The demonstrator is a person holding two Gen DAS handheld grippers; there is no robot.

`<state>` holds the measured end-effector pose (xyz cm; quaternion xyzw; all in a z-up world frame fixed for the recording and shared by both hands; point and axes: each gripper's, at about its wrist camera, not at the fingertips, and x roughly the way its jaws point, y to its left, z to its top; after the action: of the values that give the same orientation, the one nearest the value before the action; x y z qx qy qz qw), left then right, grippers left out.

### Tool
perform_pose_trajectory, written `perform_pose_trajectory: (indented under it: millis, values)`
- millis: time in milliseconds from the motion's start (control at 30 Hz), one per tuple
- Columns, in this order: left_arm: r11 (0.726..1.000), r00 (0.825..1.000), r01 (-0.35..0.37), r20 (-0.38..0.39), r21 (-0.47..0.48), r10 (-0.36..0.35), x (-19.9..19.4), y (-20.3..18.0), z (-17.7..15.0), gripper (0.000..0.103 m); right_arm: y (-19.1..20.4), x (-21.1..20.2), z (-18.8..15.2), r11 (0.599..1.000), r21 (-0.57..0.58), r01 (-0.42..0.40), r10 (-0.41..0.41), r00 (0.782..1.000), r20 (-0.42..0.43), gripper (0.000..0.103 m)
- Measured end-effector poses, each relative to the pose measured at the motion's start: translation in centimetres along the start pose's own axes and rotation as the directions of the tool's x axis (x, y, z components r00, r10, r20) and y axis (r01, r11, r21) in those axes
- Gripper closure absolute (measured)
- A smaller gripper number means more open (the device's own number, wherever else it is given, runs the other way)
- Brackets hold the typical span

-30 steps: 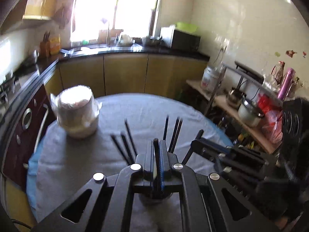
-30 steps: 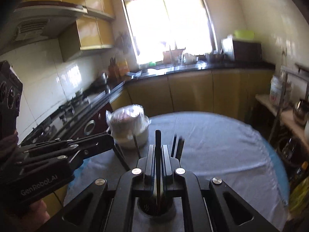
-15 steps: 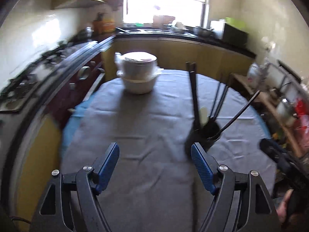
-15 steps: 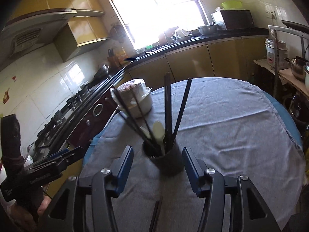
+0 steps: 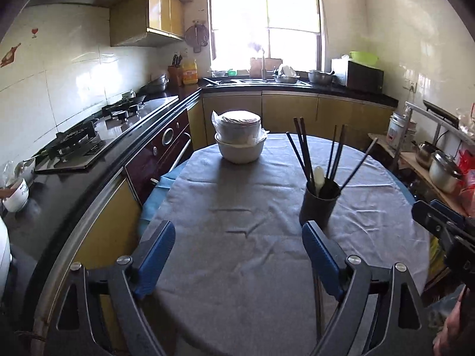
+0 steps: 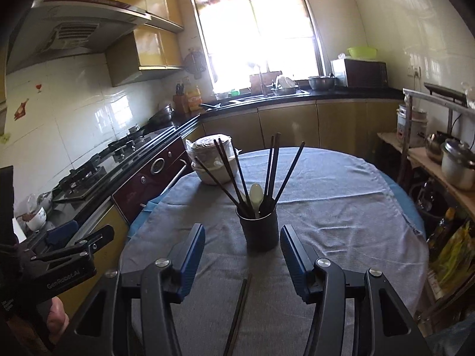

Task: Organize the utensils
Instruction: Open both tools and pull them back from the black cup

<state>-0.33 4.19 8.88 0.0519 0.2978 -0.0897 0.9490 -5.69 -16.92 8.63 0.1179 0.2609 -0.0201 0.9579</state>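
Grey cloth [image 6: 341, 216] covers the round kitchen table. Nearest, the right gripper [image 6: 242, 256] stands apart and empty; a dark chopstick [image 6: 239, 308] lies between its jaws. The left gripper [image 5: 237, 256] is opening, nothing between. Beyond stands a black cylindrical holder [image 6: 261, 228] with chopsticks and a pale spoon [image 6: 256, 194]. Farther, stacked white bowls [image 5: 240, 145].

Home kitchen: gas stove [image 5: 89, 139], sink [image 5: 261, 80], range hood [image 6: 74, 26].
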Motion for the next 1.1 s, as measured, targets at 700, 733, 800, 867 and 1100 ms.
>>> perform_pose_trajectory:
  millis: [700, 733, 800, 867, 1100]
  values:
    - [1.000, 1.000, 0.014, 0.007, 0.014, -0.014, -2.0, 1.0, -1.5, 0.015, 2.6, -1.6, -2.5, 0.999, -0.034, 0.026, -0.027, 0.999, -0.024, 0.047]
    - [1.000, 1.000, 0.013, 0.007, 0.016, -0.013, -2.0, 1.0, -1.5, 0.015, 2.5, -1.6, -2.4, 0.999, -0.031, 0.029, -0.030, 0.999, -0.021, 0.047]
    - [1.000, 1.000, 0.008, 0.007, 0.020, -0.008, -2.0, 1.0, -1.4, 0.015, 2.6, -1.5, -2.4, 0.999, -0.029, 0.039, -0.039, 0.999, -0.012, 0.047]
    - [1.000, 1.000, 0.001, 0.010, 0.022, -0.002, -1.9, 0.9, -1.3, 0.015, 2.7, -1.5, -2.2, 0.998, -0.033, 0.048, -0.048, 0.999, -0.008, 0.047]
    - [1.000, 1.000, 0.006, 0.002, 0.029, -0.006, -1.9, 0.8, -1.2, 0.015, 2.8, -1.5, -2.3, 0.998, -0.024, 0.059, -0.060, 0.998, -0.009, 0.047]
